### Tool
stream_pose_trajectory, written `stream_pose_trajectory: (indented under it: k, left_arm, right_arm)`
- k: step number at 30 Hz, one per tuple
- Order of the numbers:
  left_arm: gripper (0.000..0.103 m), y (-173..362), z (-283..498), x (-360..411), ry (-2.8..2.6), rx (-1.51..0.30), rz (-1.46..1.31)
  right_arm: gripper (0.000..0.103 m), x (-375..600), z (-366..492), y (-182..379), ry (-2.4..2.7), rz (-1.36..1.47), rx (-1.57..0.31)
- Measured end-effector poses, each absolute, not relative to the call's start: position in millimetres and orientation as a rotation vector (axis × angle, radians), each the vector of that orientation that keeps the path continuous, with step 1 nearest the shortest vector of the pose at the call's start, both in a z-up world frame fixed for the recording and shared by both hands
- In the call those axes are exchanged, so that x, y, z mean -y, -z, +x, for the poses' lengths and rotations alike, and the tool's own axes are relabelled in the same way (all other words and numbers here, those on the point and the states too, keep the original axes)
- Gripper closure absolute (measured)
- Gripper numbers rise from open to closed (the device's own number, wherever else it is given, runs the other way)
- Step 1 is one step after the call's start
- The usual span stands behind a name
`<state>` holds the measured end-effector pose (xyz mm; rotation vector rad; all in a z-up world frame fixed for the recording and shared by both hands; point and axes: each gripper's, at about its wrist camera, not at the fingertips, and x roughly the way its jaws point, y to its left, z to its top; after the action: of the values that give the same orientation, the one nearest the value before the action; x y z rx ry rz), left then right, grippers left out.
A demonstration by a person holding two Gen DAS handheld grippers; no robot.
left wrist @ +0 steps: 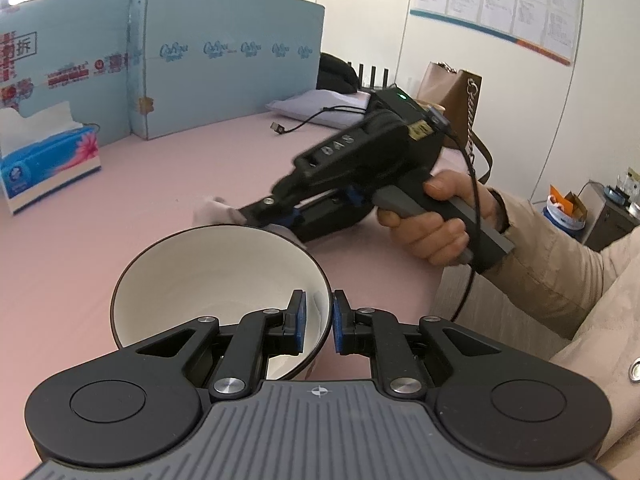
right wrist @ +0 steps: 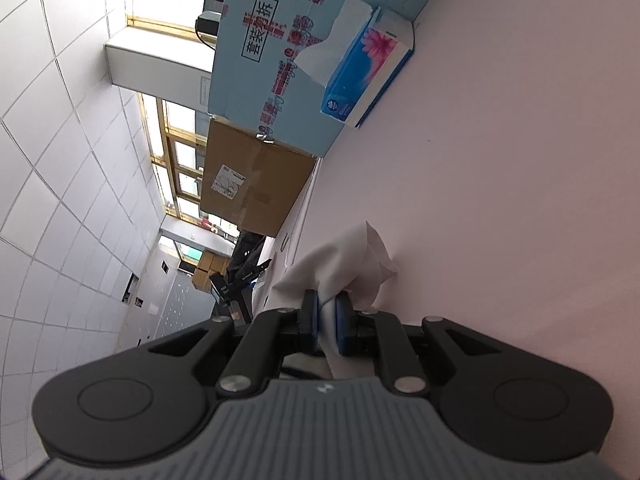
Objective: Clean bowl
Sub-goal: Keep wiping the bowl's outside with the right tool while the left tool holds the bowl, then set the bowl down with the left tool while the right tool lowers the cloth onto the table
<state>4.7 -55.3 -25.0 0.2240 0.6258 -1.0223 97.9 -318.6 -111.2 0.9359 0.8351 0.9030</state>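
On a pink desk (left wrist: 140, 184), the left gripper (left wrist: 319, 320) pinches the near rim of a white-lined, dark-edged bowl (left wrist: 208, 272), one finger inside and one outside the wall. Beyond the bowl, a person's hand (left wrist: 436, 216) grips the handle of the right gripper (right wrist: 327, 316), whose fingers are closed on a crumpled white tissue (right wrist: 340, 264) held low over the desk. A blue tissue box (left wrist: 50, 168) stands well apart at the back.
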Motion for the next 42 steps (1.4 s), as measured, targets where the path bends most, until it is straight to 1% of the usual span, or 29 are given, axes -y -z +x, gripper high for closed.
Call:
stream_pose_trajectory:
  k: [8,10,17,27,29,31,33,34,36,39,41,42]
  left_arm:
    - [0.083,20,7,52,1.025,-0.597,0.167]
    - [0.08,21,8,52,1.023,-0.601,0.163]
    - [0.08,19,6,53,1.007,-0.593,0.152]
    - [0.079,-1,-1,37,0.973,-0.511,0.074]
    - [0.075,-6,0,29,0.941,-0.497,0.031]
    - [0.062,-9,0,22,0.91,-0.488,-0.018]
    - [0.056,-12,0,12,0.867,-0.477,-0.072]
    - [0.048,-14,-2,7,0.835,-0.467,-0.095]
    - [0.038,-17,-2,-3,0.768,-0.455,-0.13]
    - [0.027,-23,-2,-20,0.646,-0.448,-0.177]
    - [0.022,-25,-2,-30,0.561,-0.445,-0.186]
    - [0.022,-26,-2,-34,0.502,-0.449,-0.186]
  right_arm:
    - [0.09,329,76,113,-0.896,0.96,-0.798]
    - [0.09,331,69,113,-0.895,0.964,-0.781]
    - [0.09,330,57,111,-0.895,0.956,-0.766]
    - [0.089,325,45,110,-0.963,0.978,-0.756]
    - [0.089,326,44,109,-0.99,0.998,-0.748]
    - [0.089,328,45,107,-1.048,1.049,-0.731]
    - [0.089,328,47,104,-1.062,1.06,-0.714]
    - [0.089,329,47,101,-1.068,1.059,-0.703]
    - [0.089,330,50,94,-1.055,1.045,-0.682]
    - [0.089,331,54,80,-0.941,0.945,-0.65]
    - [0.089,328,52,66,-0.82,0.806,-0.619]
    - [0.089,323,51,57,-0.75,0.712,-0.598]
